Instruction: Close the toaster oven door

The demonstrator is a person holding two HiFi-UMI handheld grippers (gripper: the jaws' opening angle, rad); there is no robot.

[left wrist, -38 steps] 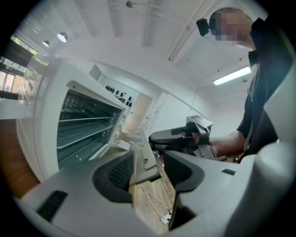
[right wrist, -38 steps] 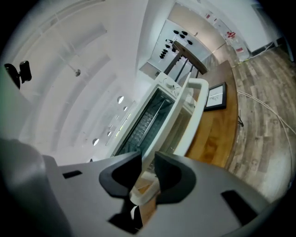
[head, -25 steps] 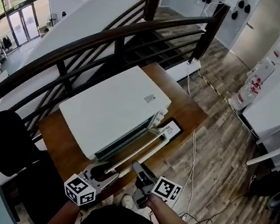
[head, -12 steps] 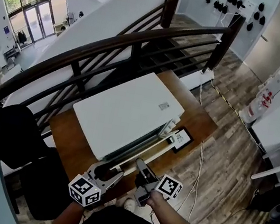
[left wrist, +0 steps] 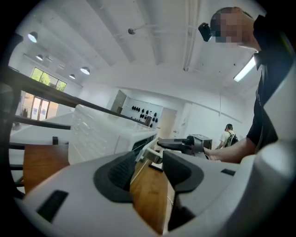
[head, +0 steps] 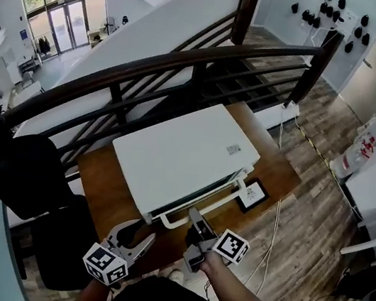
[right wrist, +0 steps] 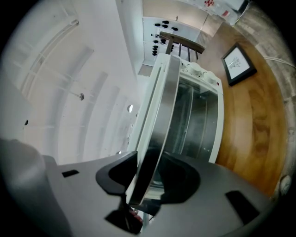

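Observation:
The white toaster oven (head: 180,155) sits on a wooden table (head: 105,193). Its door (right wrist: 159,115) stands steeply tilted, partly open, with the oven cavity visible behind it. The white door handle (head: 199,208) runs along the oven's front. My right gripper (head: 195,232) is at the door's near end, and in the right gripper view (right wrist: 148,178) the door's edge runs between the jaws with both pads against it. My left gripper (head: 135,236) hangs open over the table's front edge, apart from the oven. Only table shows between its jaws in the left gripper view (left wrist: 148,169).
A small black picture frame (head: 252,193) lies on the table right of the oven. A dark stair railing (head: 152,68) runs behind the table. A black chair (head: 12,166) stands at the left. Cables (head: 271,233) trail on the wood floor.
The door has swung up from lying low to steeply tilted. My right gripper has narrowed onto the door's edge. My left gripper has drawn back from the handle.

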